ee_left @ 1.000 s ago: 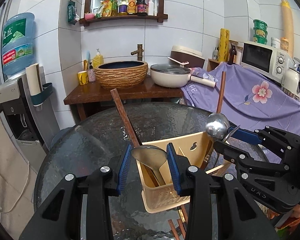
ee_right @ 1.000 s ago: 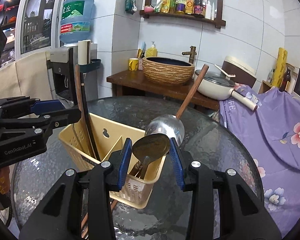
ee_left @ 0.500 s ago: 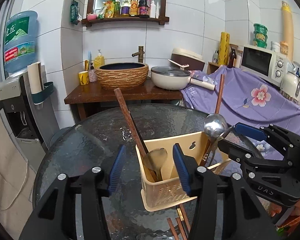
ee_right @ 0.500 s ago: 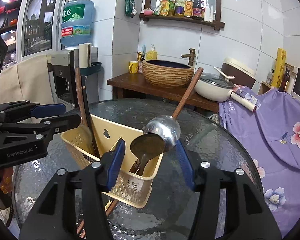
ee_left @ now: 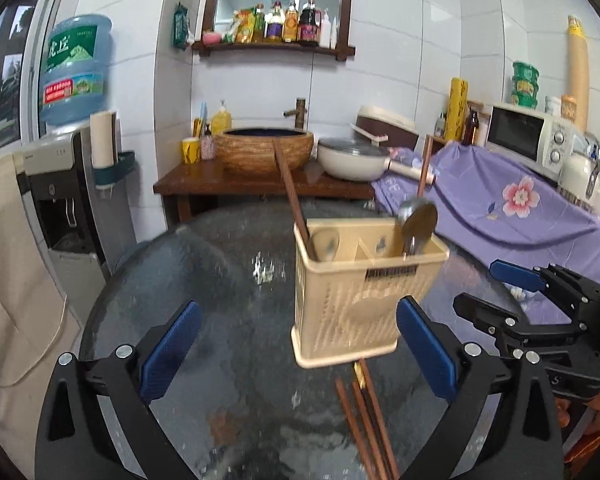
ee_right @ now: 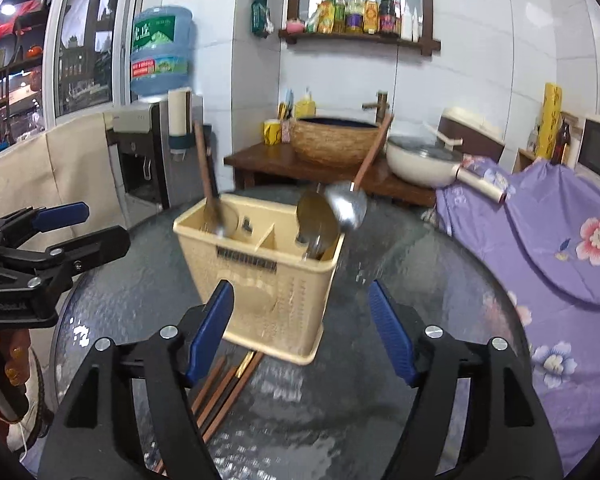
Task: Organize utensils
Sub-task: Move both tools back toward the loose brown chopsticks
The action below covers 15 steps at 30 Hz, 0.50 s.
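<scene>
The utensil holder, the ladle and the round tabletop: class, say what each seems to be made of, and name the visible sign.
Utensil holder: likely moulded plastic, matt beige, with a fine perforated grid in its walls.
Ladle: polished metal bowl, probably steel, mirror-bright; its handle looks like reddish-brown wood.
Tabletop: seemingly textured dark glass, glossy, with rippled highlights.

Home kitchen: tiled walls, microwave (ee_left: pixel 529 139), pan (ee_left: pixel 352 159), condiment shelf (ee_left: pixel 276 46), water dispenser (ee_left: pixel 58 184).

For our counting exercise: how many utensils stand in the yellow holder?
3: a wooden-handled spoon in one compartment; a brass-coloured spoon and a steel ladle in the other. More may be hidden inside.
</scene>
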{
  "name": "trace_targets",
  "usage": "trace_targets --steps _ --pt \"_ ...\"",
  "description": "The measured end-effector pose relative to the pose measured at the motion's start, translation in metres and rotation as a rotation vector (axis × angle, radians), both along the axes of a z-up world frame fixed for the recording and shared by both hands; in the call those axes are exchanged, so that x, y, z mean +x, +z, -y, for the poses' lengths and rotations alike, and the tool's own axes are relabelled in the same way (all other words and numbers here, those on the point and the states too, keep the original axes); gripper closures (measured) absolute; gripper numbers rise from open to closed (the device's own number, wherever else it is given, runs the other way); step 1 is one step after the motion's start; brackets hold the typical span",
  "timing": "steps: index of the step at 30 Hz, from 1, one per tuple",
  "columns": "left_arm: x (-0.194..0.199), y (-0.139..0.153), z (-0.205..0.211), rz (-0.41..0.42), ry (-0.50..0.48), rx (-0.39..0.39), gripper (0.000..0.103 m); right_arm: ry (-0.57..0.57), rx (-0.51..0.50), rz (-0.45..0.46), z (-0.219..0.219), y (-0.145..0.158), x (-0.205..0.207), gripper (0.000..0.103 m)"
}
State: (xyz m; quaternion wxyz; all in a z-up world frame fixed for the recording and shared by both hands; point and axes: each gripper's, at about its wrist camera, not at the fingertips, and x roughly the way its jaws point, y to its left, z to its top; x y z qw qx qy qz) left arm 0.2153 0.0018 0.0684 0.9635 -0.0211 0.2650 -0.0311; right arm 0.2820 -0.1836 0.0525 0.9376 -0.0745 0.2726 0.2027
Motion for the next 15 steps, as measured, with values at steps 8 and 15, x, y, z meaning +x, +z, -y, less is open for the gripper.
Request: trace_targets --steps 8,15 --pt "-0.014 -0.065 0.0 -0.175 -0.006 0.047 0.008 0.03 -0.047 -0.216 -0.014 -0.068 -0.005 0.033" --pt "-0.022 -0.097 -0.005 -0.28 -0.02 0.047 0.038 0.027 -0.051 -0.325 -0.021 -0.102 -0.007 0.037"
